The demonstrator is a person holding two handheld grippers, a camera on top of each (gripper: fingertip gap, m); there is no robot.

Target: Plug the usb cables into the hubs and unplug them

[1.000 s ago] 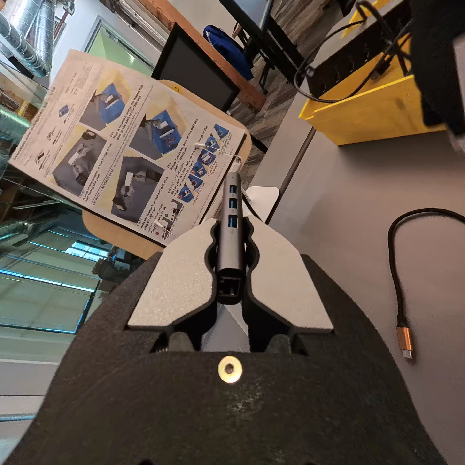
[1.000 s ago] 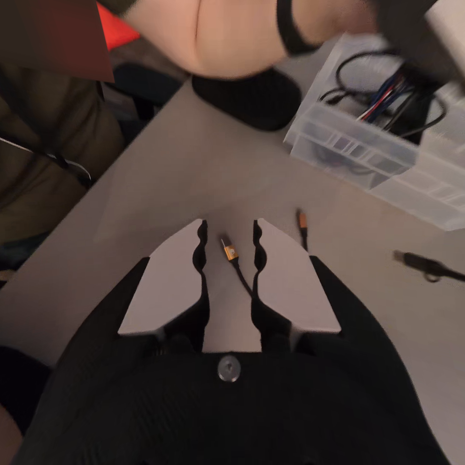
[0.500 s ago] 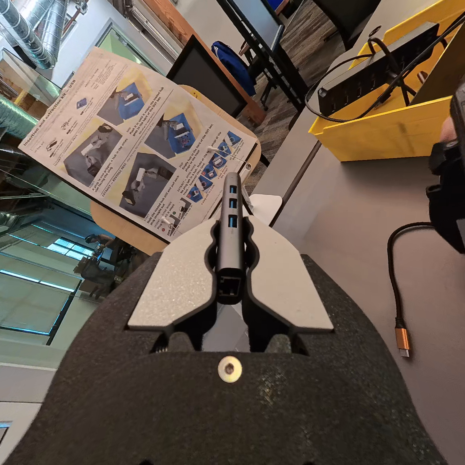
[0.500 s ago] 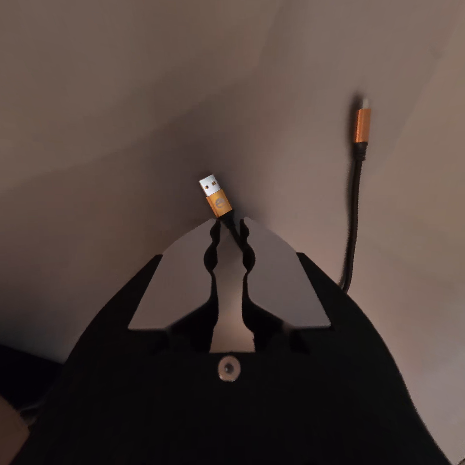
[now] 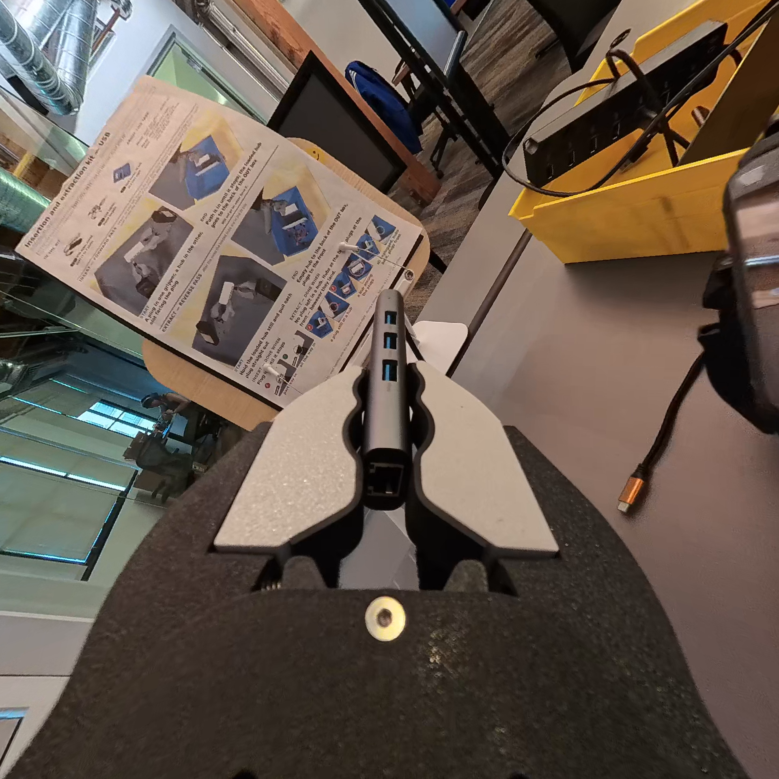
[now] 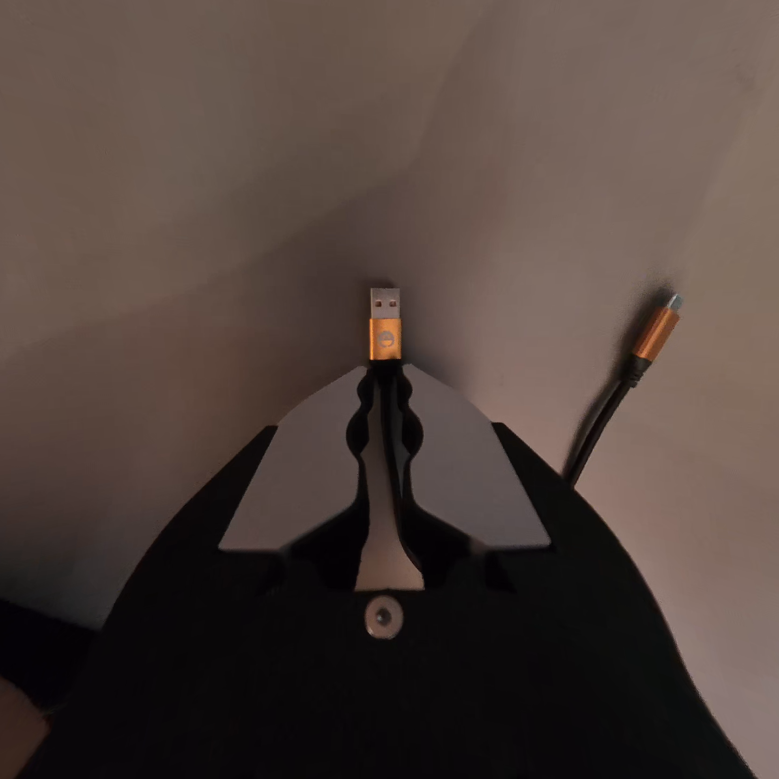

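Gripping the hub (image 5: 385, 404): your left tool (image 5: 385, 371) is clamped on it, blue ports up. Right tool (image 6: 384, 371) pinches the cable (image 6: 390, 442) behind its orange plug (image 6: 384, 339), low over the tabletop (image 6: 210, 168). Printed sheet (image 5: 202, 261) behind hub.

Left tool (image 5: 385, 371) (right tool (image 6: 384, 371) too) clamped.

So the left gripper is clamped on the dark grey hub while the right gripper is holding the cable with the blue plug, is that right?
Not quite: the plug has an orange sleeve, not blue, as the right wrist view shows. The rest holds: the left gripper is clamped on the dark grey hub, and the right gripper holds the cable just behind that plug.
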